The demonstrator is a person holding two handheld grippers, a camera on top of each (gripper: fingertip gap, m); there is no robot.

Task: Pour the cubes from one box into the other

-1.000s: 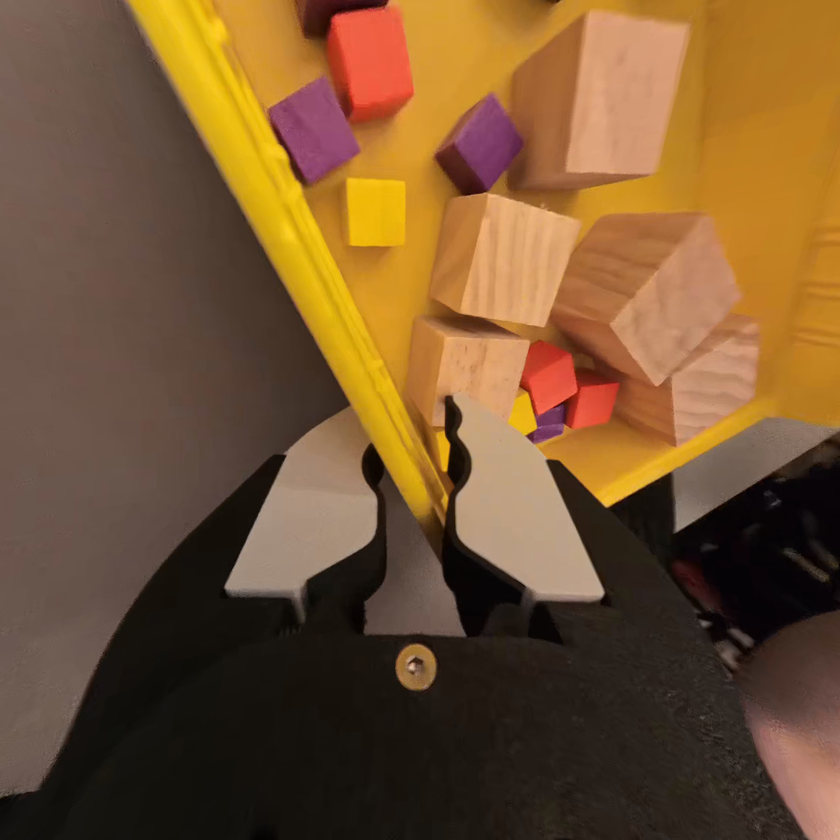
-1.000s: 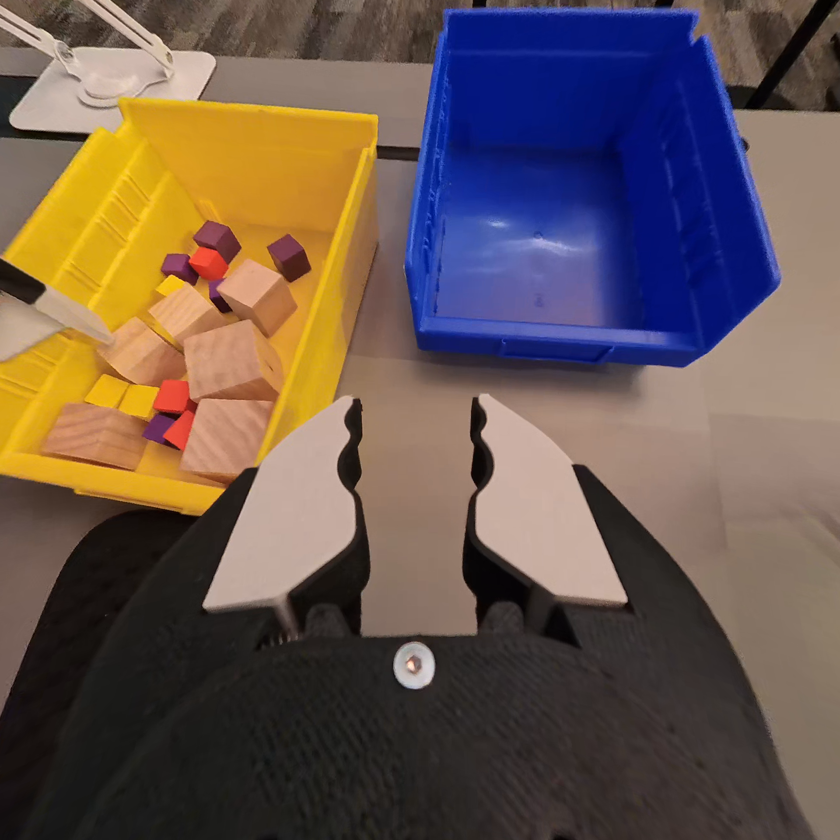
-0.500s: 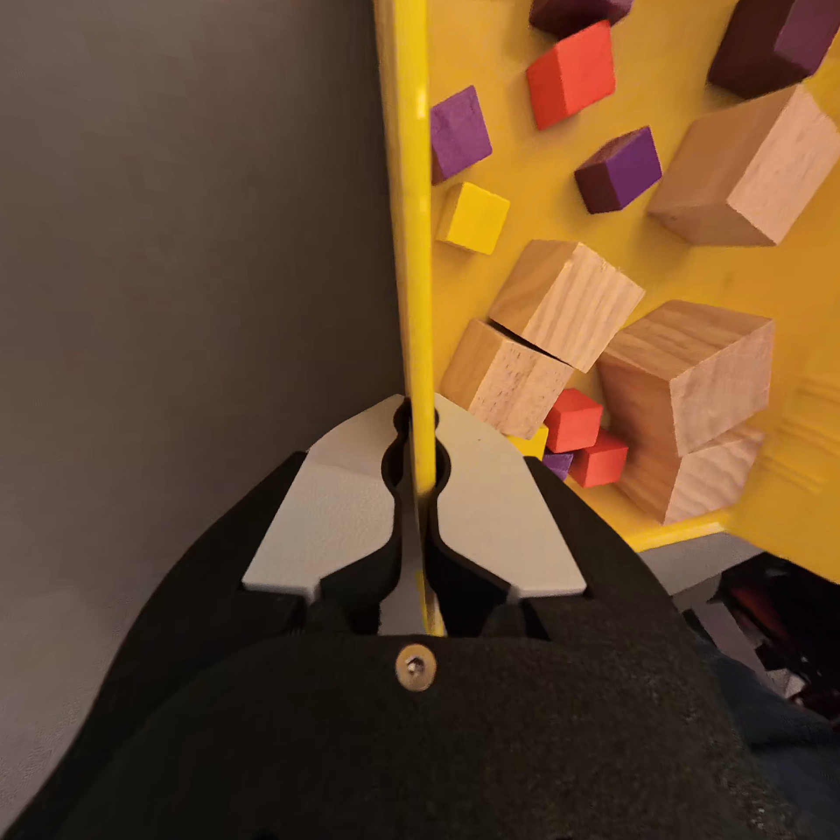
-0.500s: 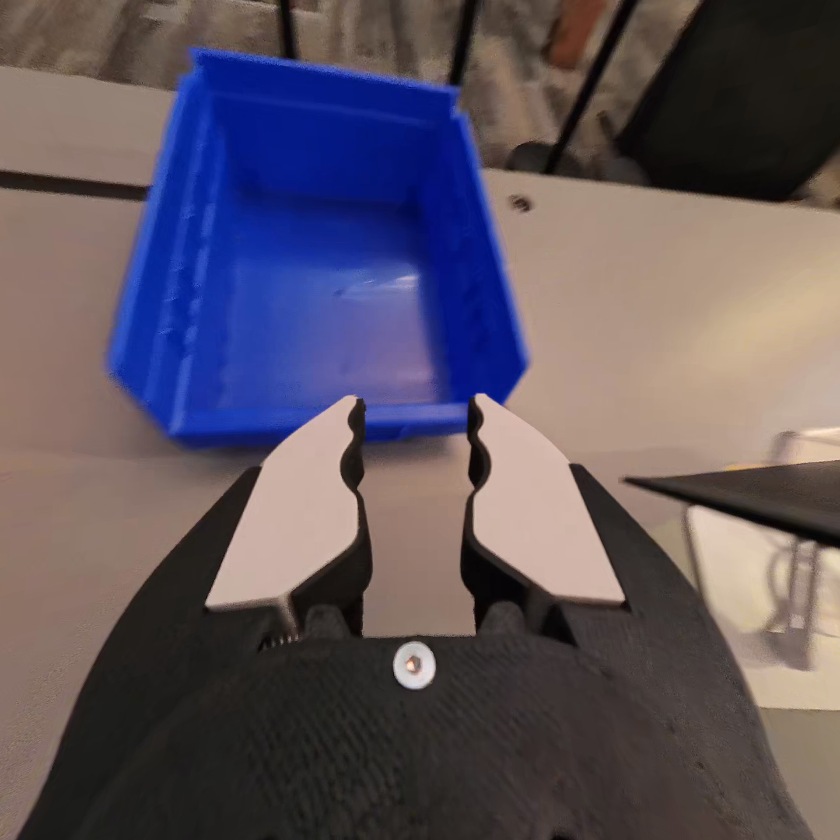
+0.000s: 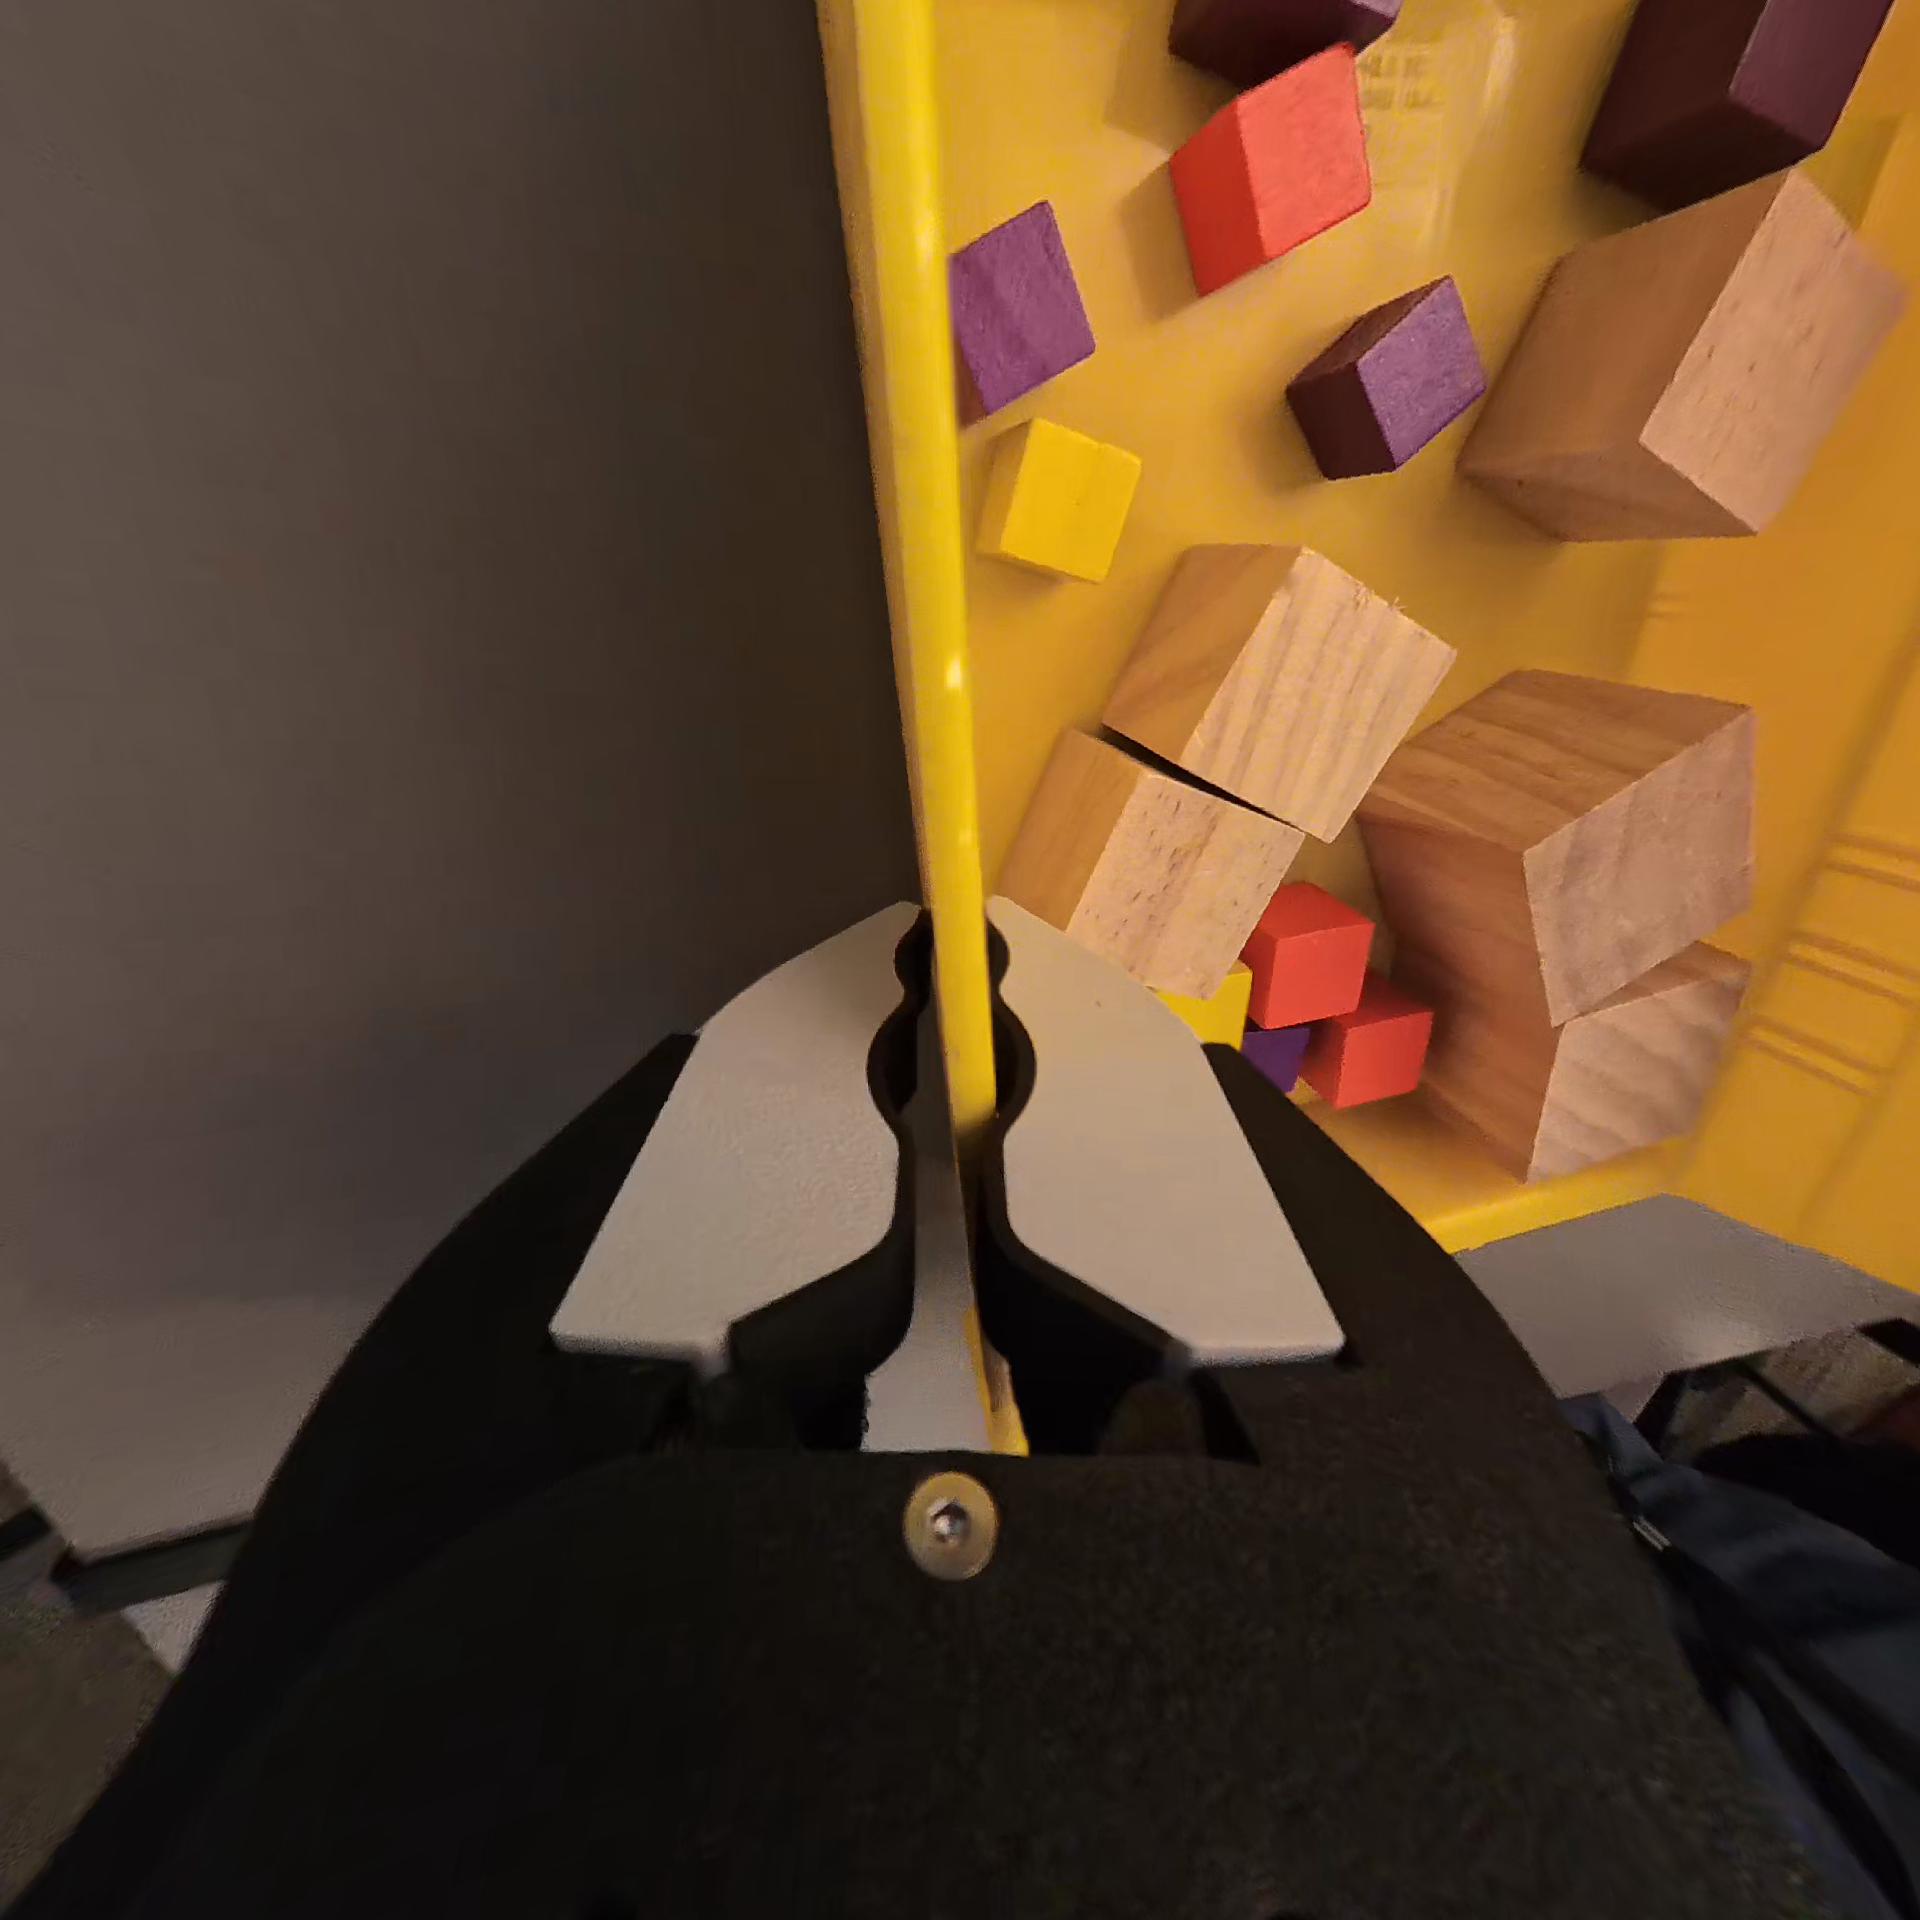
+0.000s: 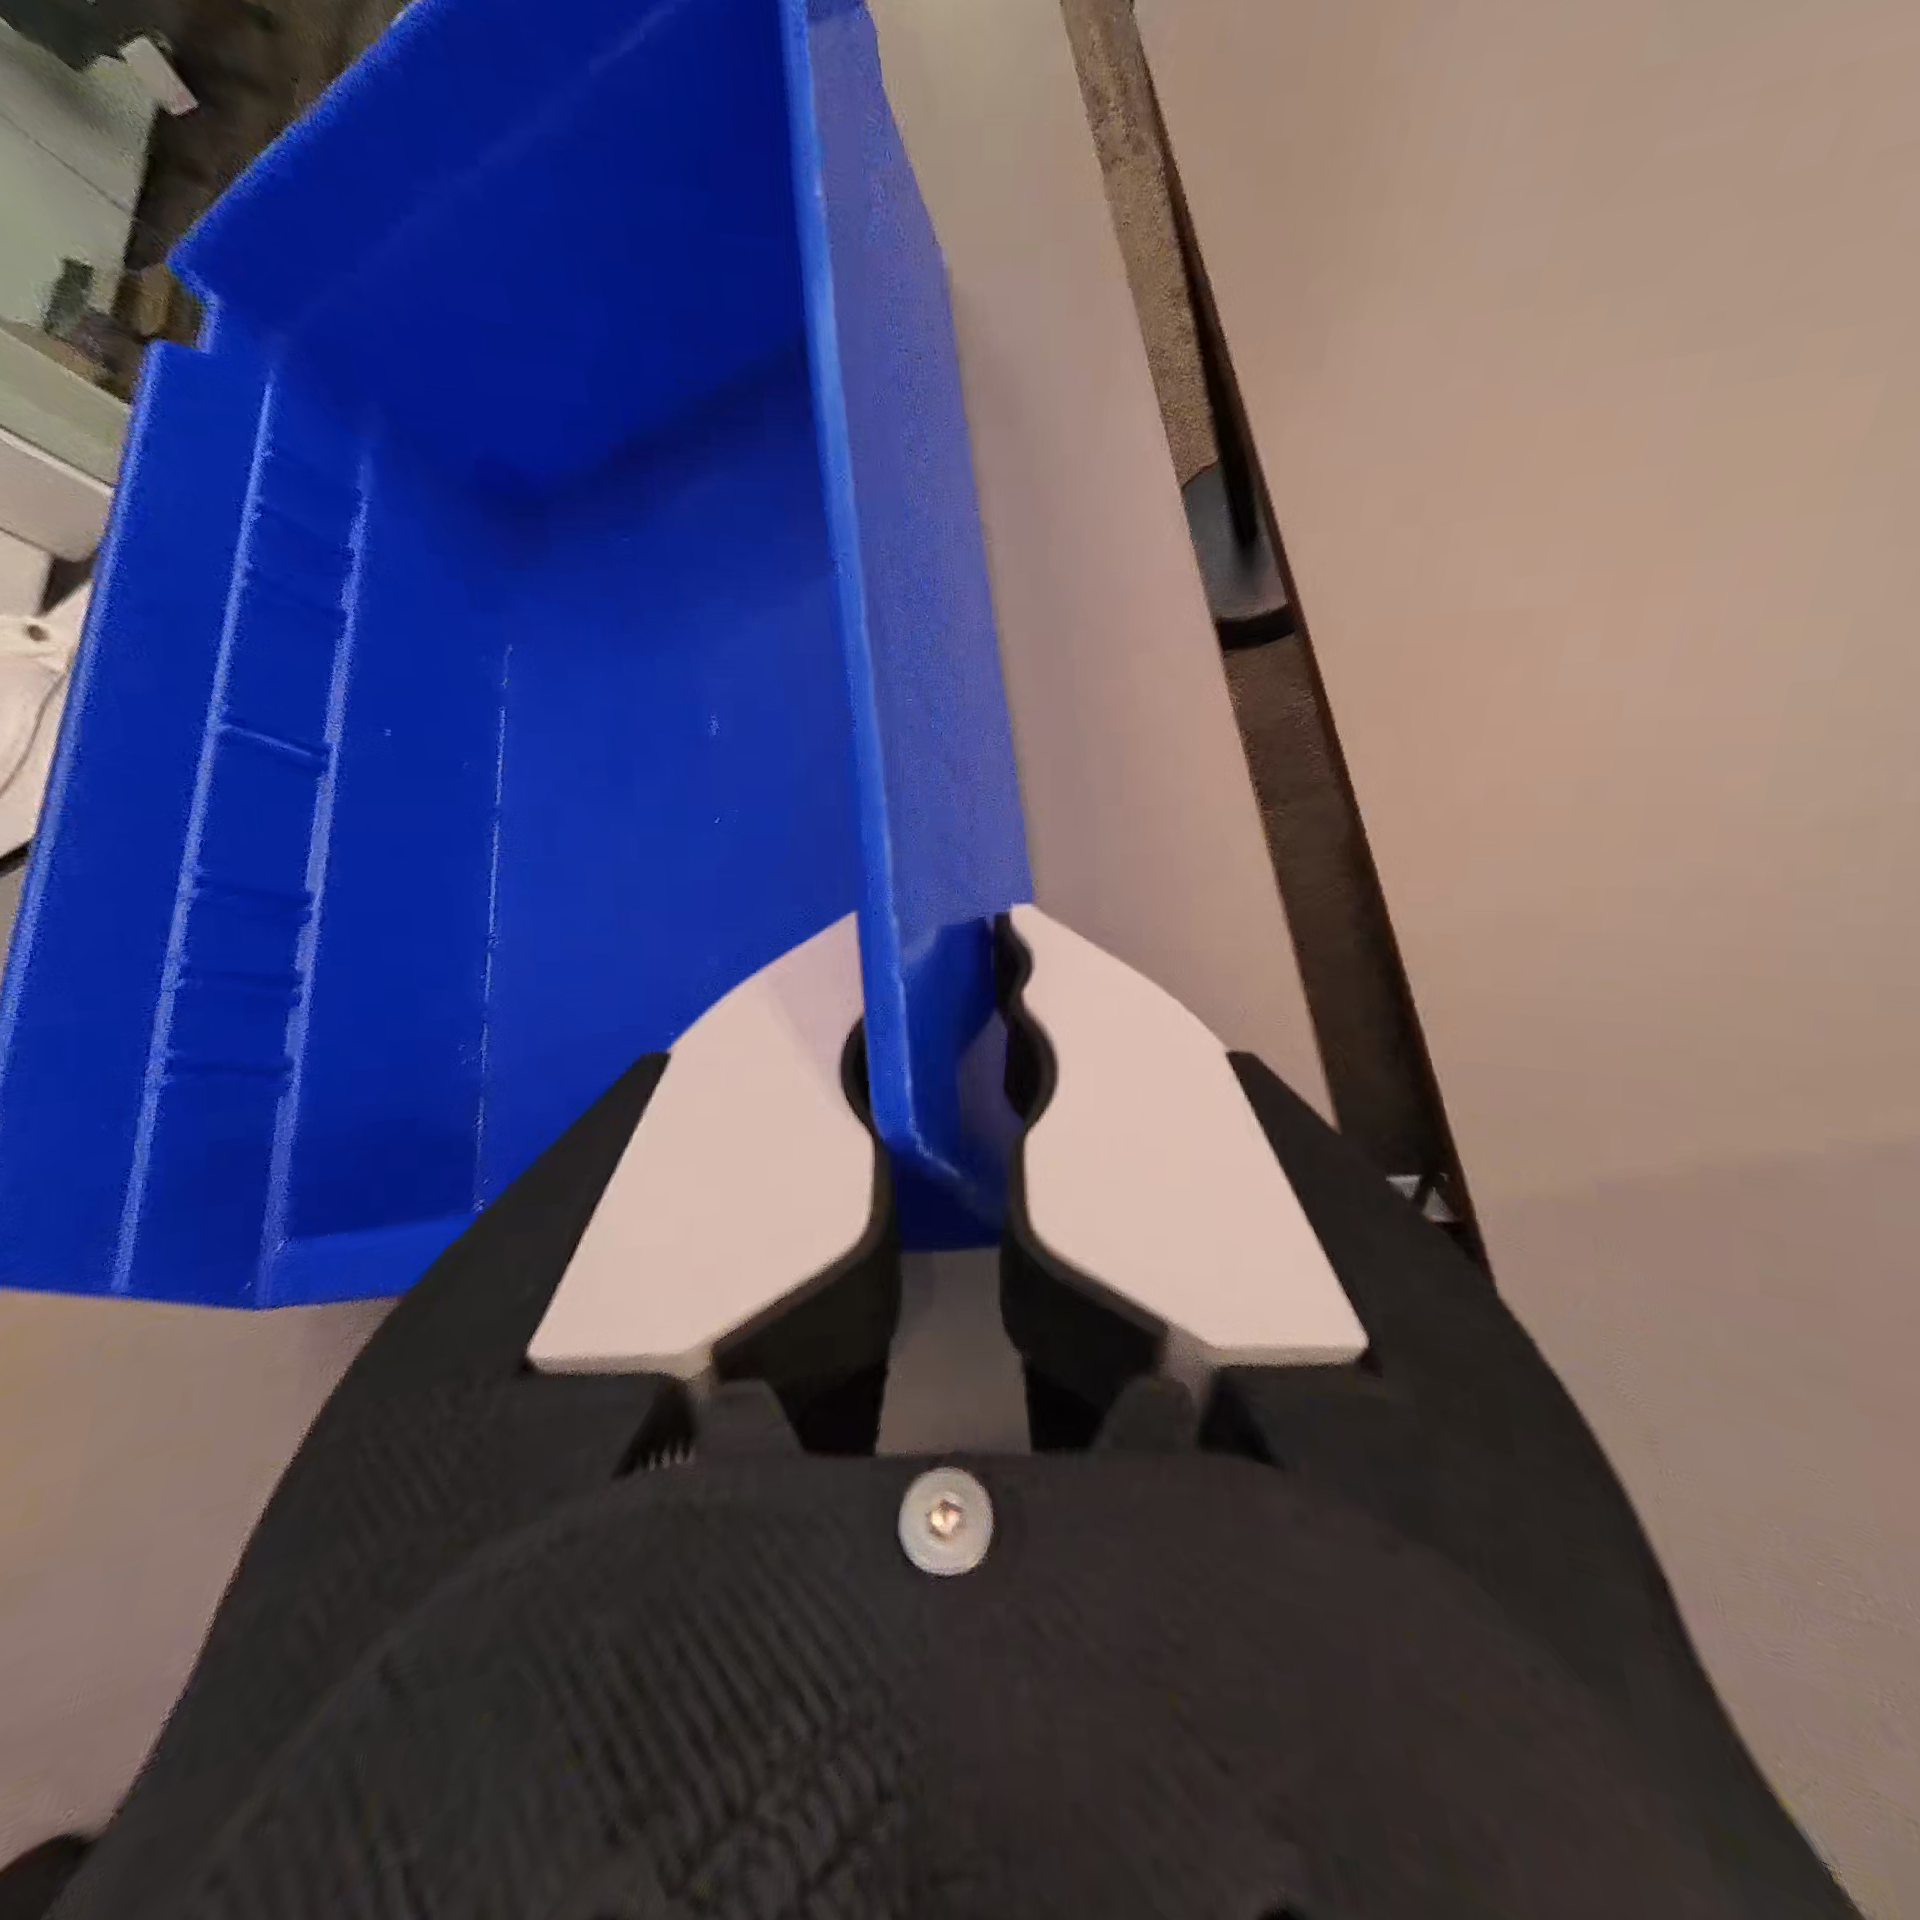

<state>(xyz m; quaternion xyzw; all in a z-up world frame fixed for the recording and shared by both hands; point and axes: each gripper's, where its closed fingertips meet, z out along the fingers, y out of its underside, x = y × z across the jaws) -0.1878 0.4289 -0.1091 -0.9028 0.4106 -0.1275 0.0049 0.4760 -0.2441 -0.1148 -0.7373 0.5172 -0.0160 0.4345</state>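
Note:
The yellow box (image 5: 914, 416) fills the right of the left wrist view. It holds several plain wooden cubes (image 5: 1278, 686) and small red (image 5: 1268, 166), purple (image 5: 1018, 301) and yellow cubes (image 5: 1060, 499). My left gripper (image 5: 951, 925) is shut on the yellow box's side wall, with one finger inside next to the wooden cubes. The blue box (image 6: 914, 675) is empty in the right wrist view. My right gripper (image 6: 930, 925) is shut on its right side wall near the front corner, one finger inside and one outside.
Both boxes stand on a grey table (image 6: 1558, 727). A dark gap (image 6: 1278, 727) runs through the table to the right of the blue box. Dark bags and clutter (image 5: 1766, 1538) lie beyond the table edge near the yellow box.
My left gripper closed on the yellow wall and has held it since. My right gripper swung to the blue box, slid over its right wall and closed on it.

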